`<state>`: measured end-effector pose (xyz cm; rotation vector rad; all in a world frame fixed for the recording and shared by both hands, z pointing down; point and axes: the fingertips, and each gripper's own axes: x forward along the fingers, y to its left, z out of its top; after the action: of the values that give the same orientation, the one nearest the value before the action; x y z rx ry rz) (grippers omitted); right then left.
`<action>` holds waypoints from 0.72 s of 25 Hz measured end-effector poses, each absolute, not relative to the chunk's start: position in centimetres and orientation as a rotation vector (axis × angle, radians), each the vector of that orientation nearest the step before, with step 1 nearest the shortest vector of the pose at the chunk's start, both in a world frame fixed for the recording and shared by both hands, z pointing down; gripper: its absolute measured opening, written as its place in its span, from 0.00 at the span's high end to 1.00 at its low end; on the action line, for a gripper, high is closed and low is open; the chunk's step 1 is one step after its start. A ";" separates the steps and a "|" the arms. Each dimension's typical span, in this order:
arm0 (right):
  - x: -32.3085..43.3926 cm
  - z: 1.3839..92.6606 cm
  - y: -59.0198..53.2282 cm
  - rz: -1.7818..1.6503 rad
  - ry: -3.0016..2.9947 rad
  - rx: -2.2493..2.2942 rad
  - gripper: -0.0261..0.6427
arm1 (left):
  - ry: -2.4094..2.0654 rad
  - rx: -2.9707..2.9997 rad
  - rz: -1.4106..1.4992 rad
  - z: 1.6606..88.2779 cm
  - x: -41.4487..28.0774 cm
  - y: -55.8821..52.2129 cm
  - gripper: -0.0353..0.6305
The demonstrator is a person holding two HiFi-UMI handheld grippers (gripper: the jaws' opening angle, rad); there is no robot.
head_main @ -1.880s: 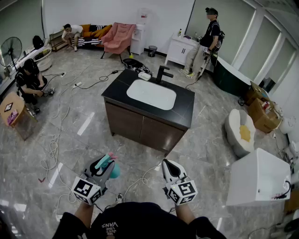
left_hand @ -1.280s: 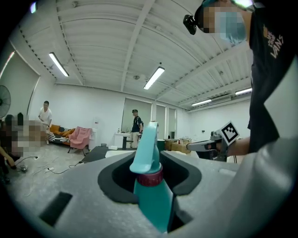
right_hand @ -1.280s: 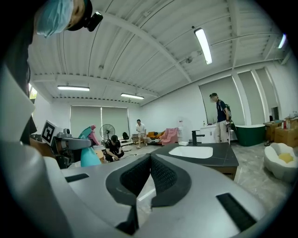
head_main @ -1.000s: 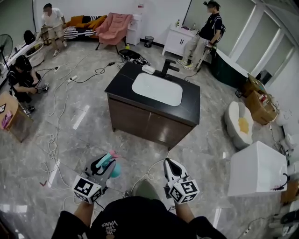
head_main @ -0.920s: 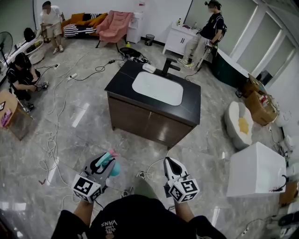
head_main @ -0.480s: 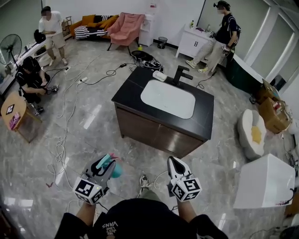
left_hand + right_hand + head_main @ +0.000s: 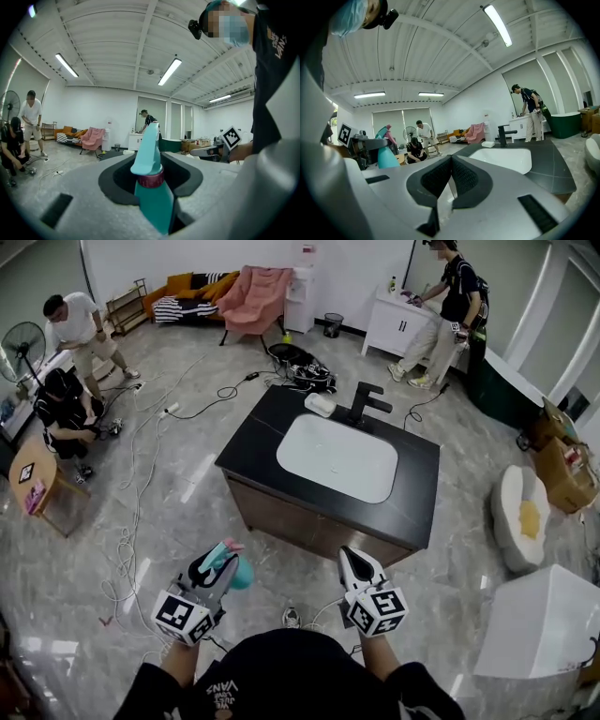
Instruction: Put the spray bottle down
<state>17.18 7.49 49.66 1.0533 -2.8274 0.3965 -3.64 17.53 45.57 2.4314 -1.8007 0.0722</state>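
Observation:
A teal spray bottle [image 7: 234,571] with a dark red collar and pink trigger is held upright in my left gripper [image 7: 215,570], whose jaws are shut on its body. In the left gripper view the spray bottle [image 7: 151,187] fills the gap between the jaws, nozzle pointing ahead. My right gripper [image 7: 352,563] hangs beside it at the lower right, shut and empty; its jaws [image 7: 449,180] meet in the right gripper view. Ahead stands a dark vanity counter [image 7: 258,442] with a white sink [image 7: 337,457] and black faucet [image 7: 365,403].
A white soap dish [image 7: 320,405] lies on the counter's far edge. Cables [image 7: 131,521] trail over the grey marble floor on the left. Several people stand or crouch around the room. A white box [image 7: 544,624] stands at the lower right, a small wooden table [image 7: 37,486] at the left.
Both grippers and the view have moved forward toward the vanity counter, which now sits nearer and lower in the head view. The bottle stays gripped in the left gripper.

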 end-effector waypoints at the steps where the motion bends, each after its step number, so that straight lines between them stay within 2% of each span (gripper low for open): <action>1: 17.0 49.7 6.7 0.398 -2.832 1.037 0.95 | -1.813 2.415 0.076 45.6 -3.7 16.8 0.73; 8: 14.8 50.7 2.3 0.422 -2.838 0.944 0.95 | -1.885 2.340 0.071 46.3 -6.0 13.7 0.73; 18: 8.8 50.7 -4.0 0.412 -2.808 0.967 0.95 | -1.911 2.293 0.068 47.4 -13.9 7.3 0.73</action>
<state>8.80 -3.95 50.66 0.9674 -2.8084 0.4125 -13.87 7.34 47.38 2.2935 -1.9114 0.0681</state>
